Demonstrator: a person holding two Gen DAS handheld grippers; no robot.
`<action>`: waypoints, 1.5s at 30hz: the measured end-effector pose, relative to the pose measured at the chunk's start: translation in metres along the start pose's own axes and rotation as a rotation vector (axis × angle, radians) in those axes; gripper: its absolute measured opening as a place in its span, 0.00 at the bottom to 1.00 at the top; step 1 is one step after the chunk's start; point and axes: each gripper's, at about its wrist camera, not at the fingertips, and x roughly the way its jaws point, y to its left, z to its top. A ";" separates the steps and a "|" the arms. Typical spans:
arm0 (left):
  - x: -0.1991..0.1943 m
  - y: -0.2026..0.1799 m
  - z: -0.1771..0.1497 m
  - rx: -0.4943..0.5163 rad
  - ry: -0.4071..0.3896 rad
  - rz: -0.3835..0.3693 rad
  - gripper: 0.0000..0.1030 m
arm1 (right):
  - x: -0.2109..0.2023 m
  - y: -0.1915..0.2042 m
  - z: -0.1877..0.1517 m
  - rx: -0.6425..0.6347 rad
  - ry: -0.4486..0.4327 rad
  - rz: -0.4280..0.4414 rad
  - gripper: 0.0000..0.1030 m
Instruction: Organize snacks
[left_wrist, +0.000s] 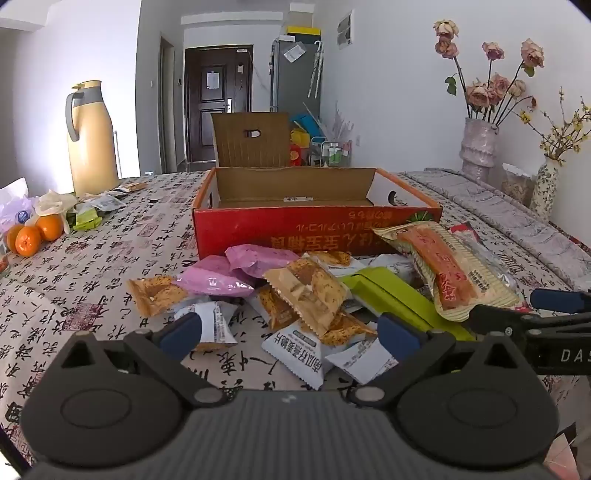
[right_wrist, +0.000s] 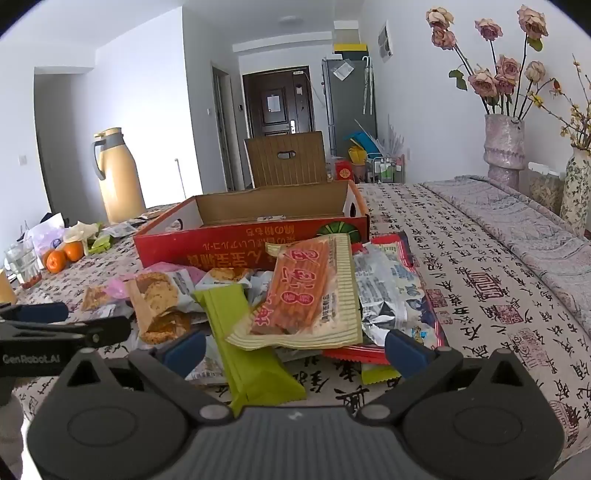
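A pile of snack packets lies on the calligraphy-print tablecloth in front of an open red cardboard box, whose inside looks bare. On the pile are a cracker packet, pink packets, a green packet and a long orange-and-cream striped packet. My left gripper is open just short of the cracker packets, holding nothing. My right gripper is open too, its fingers on either side of the near ends of the green and striped packets without pressing them.
A yellow thermos jug, oranges and more wrappers sit at the far left. A glass stands near them. Vases with dried flowers line the right wall. A folded grey cloth runs along the table's right side.
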 end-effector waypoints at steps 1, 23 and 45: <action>0.001 0.000 0.000 -0.001 0.004 0.002 1.00 | 0.000 0.000 0.000 -0.002 0.008 -0.001 1.00; 0.009 0.011 -0.005 -0.019 -0.006 -0.049 1.00 | 0.011 0.000 -0.001 0.006 0.030 -0.002 1.00; 0.010 0.010 -0.005 -0.015 -0.004 -0.050 1.00 | 0.014 0.000 -0.003 0.016 0.037 0.005 1.00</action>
